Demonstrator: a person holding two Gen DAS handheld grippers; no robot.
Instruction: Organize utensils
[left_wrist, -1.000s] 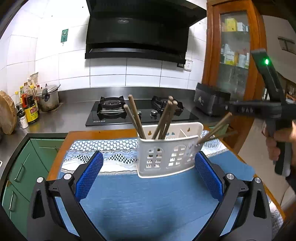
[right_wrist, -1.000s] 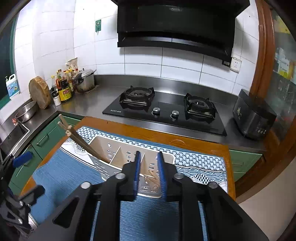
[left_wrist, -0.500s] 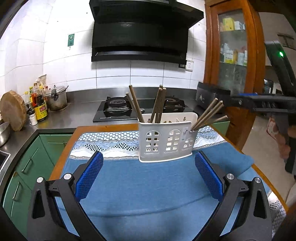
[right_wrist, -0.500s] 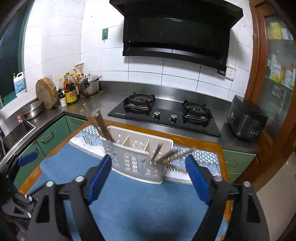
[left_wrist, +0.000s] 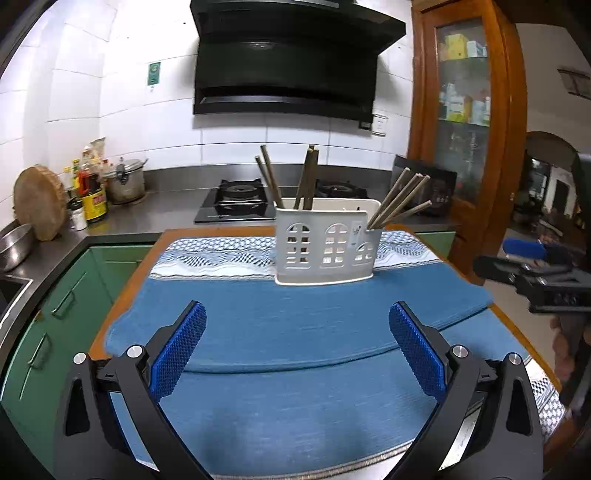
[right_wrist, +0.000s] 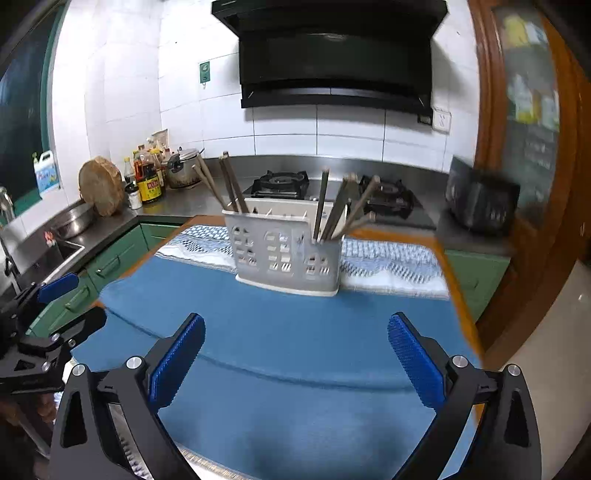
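1. Hidden or unclear: the lower ends of the brown wooden chopsticks (left_wrist: 397, 201) are concealed inside the white plastic utensil caddy with window-shaped cut-outs (left_wrist: 327, 245). The person holding the tools is cut off at the frame edges, and the right wrist view is blurred towards its right side, where the dark appliance (right_wrist: 480, 205) on the counter is smeared.

2. The caddy: it stands upright on a blue woven table mat (left_wrist: 295, 325), at the seam where the plain blue cloth meets its white patterned border. From the left wrist view, two chopsticks lean left in the left compartment, a pair stands nearly upright towards the middle, and a fan of several leans right out of the right-hand compartment. An exact count is hard to make.

3. Left gripper (left_wrist: 297, 356): its blue-padded fingers are spread wide with nothing between them. It is held low over the near part of the mat; the caddy sits well ahead of it, roughly centred between the fingers.

4. Right gripper (right_wrist: 295, 356): likewise spread wide and empty, with the caddy well ahead and slightly left of centre in its view. In the left wrist view it appears at the far right, off the table's edge and apart from the caddy.

5. Behind the table: a black gas hob (left_wrist: 236, 205) and a black range hood (left_wrist: 291, 70).
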